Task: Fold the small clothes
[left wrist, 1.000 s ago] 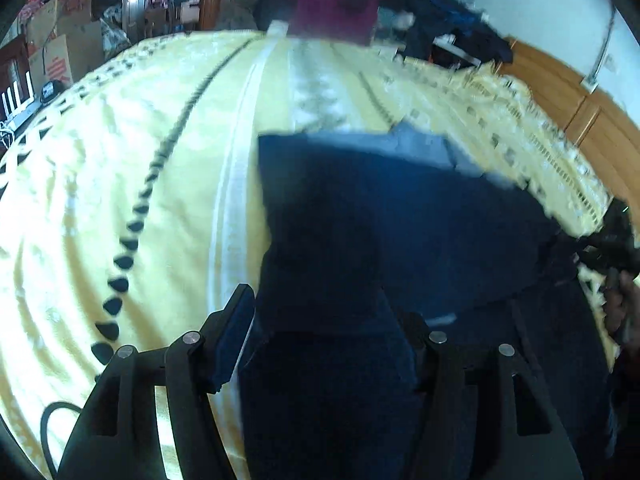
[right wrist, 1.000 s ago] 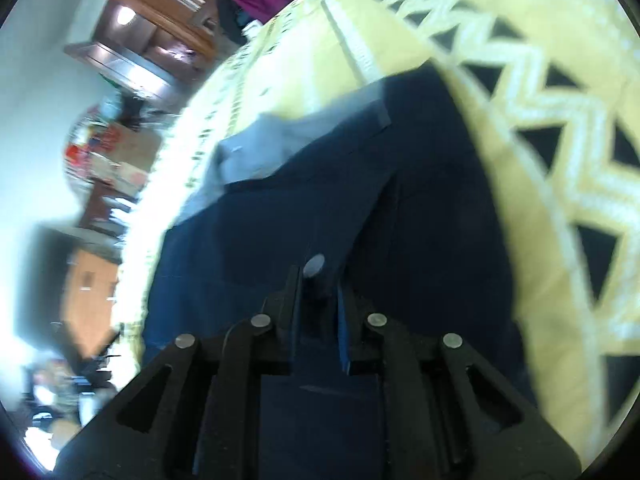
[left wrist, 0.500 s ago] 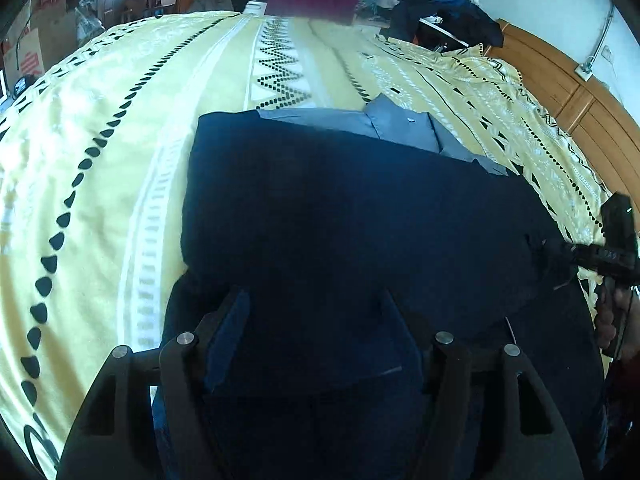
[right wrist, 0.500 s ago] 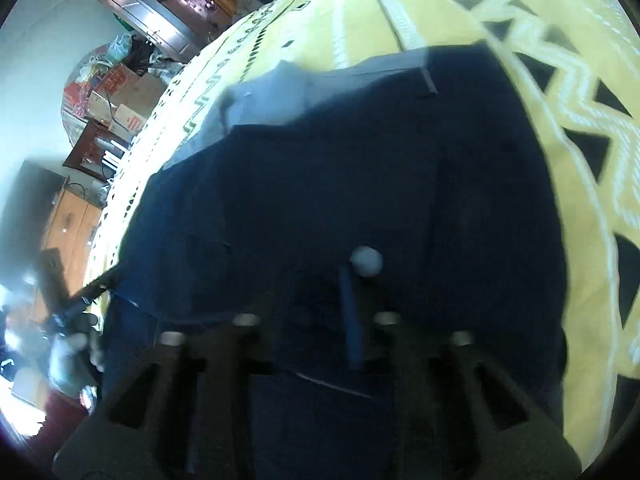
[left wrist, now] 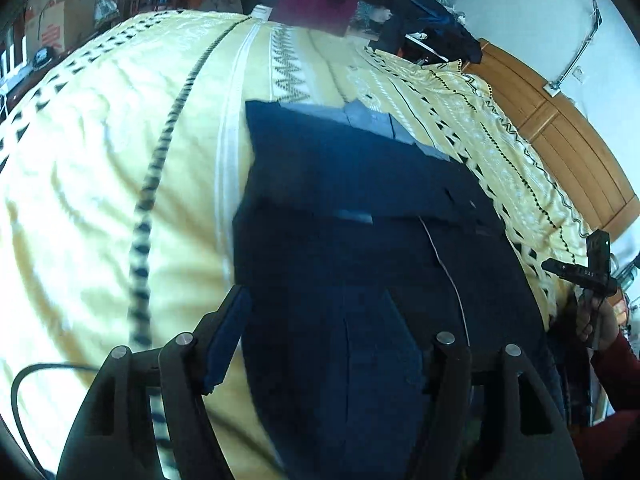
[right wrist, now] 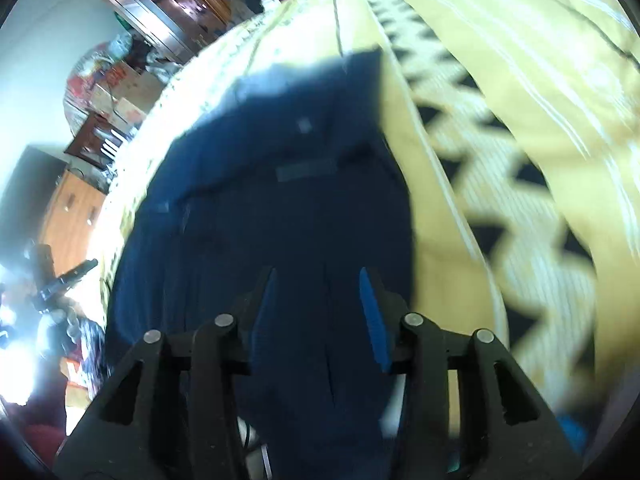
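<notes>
A dark navy garment (left wrist: pixel 360 208) lies folded flat on the yellow patterned bedspread (left wrist: pixel 100 184), with a lighter blue collar part (left wrist: pixel 368 118) showing at its far edge. My left gripper (left wrist: pixel 316 300) hovers open over the garment's near end, and nothing is between its fingers. In the right wrist view the same navy garment (right wrist: pixel 280 208) fills the middle. My right gripper (right wrist: pixel 318 280) stands open just above it, blue pads (right wrist: pixel 370 316) apart, holding nothing.
A wooden bed frame (left wrist: pixel 560 128) runs along the right. Piled clothes (left wrist: pixel 420 12) and a maroon item (left wrist: pixel 320 0) sit beyond the bed's far end. A hand in a red sleeve (left wrist: pixel 600 328) is at the right edge. Cardboard boxes (left wrist: pixel 52 20) stand far left.
The right gripper, shut on the navy cloth a second ago, has let go and opened. The folded layer now lies flat, and both grippers have drawn back toward the near edge.
</notes>
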{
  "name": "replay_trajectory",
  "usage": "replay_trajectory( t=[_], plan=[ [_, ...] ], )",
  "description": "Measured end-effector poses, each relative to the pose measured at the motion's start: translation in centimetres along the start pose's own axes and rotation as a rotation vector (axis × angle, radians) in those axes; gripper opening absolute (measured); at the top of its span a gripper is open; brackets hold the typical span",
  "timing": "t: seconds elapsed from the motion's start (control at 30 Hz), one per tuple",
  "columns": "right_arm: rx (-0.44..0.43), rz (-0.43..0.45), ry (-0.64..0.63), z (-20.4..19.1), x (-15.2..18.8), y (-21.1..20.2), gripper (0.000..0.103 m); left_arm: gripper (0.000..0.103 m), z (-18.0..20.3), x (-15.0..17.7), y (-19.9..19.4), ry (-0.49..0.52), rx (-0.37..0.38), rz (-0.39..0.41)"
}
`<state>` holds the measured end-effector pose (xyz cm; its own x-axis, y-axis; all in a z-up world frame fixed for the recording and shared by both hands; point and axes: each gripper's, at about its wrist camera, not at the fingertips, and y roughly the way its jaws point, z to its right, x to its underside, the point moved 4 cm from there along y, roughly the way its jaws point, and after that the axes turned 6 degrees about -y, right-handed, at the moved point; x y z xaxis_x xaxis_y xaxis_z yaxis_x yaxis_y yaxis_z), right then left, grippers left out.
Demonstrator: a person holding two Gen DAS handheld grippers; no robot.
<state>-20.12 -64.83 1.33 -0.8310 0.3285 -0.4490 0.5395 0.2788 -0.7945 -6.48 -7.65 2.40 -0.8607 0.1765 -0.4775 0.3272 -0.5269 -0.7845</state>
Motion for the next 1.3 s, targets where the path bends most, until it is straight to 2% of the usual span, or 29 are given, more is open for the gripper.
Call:
replay_trajectory(
  t=[0.13,0.23,0.33,0.47,0.57,0.67,0.77,0.97,1.03,1.07,1.13,1.2,1.27,1.3],
  plan=[
    [-0.005,-0.065,0.1,0.9,5.0,-0.2,0.054,0.071,-1.1,5.3,-2.1,-0.062,0.043,-0.038],
    [-0.027,-0.126,0.161,1.0,8.0,0.4,0.056,0.071,-2.2,8.8,-2.5,-0.104,0.028,-0.081],
    [-0.039,-0.19,0.154,0.1,9.7,1.1,0.057,0.071,-2.5,11.3,-2.8,-0.121,0.036,-0.098],
    [-0.031,-0.234,0.074,-1.6,10.1,1.2,0.057,0.071,-2.3,13.8,-2.9,-0.107,0.05,-0.141],
    [-0.051,-0.266,0.071,-2.0,10.6,1.5,0.06,0.071,-2.7,14.9,-2.8,-0.096,0.046,-0.184],
    [-0.08,-0.292,0.089,-2.6,10.9,2.2,0.06,0.071,-3.3,15.6,-2.9,-0.112,0.045,-0.189],
    [-0.058,-0.305,0.071,-3.1,11.1,2.7,0.06,0.071,-3.5,16.0,-2.9,-0.135,0.071,-0.176],
    [-0.035,-0.319,0.065,-3.6,11.4,3.4,0.06,0.07,-2.4,16.3,-1.6,-0.079,0.058,-0.227],
    [-0.031,-0.319,0.055,-3.9,11.5,3.9,0.06,0.067,-2.2,16.2,-1.6,-0.075,0.055,-0.23],
    [-0.03,-0.32,0.051,-3.9,11.5,4.0,0.06,0.061,-2.2,16.2,-1.6,-0.07,0.052,-0.231],
    [-0.015,-0.323,0.026,-4.2,11.6,4.3,0.052,0.051,-2.1,16.2,-1.5,-0.06,0.042,-0.231],
    [0.016,-0.335,0.009,-3.9,11.8,4.5,0.016,0.034,-2.2,16.2,-1.6,-0.058,0.042,-0.225],
    [0.004,-0.323,0.03,-3.3,12.0,4.3,0.012,0.023,-1.6,16.4,-1.8,-0.048,0.056,-0.22],
    [-0.012,-0.308,0.033,-3.4,11.9,3.9,0.011,0.022,-1.6,16.6,-1.8,-0.041,0.048,-0.215]
  ],
)
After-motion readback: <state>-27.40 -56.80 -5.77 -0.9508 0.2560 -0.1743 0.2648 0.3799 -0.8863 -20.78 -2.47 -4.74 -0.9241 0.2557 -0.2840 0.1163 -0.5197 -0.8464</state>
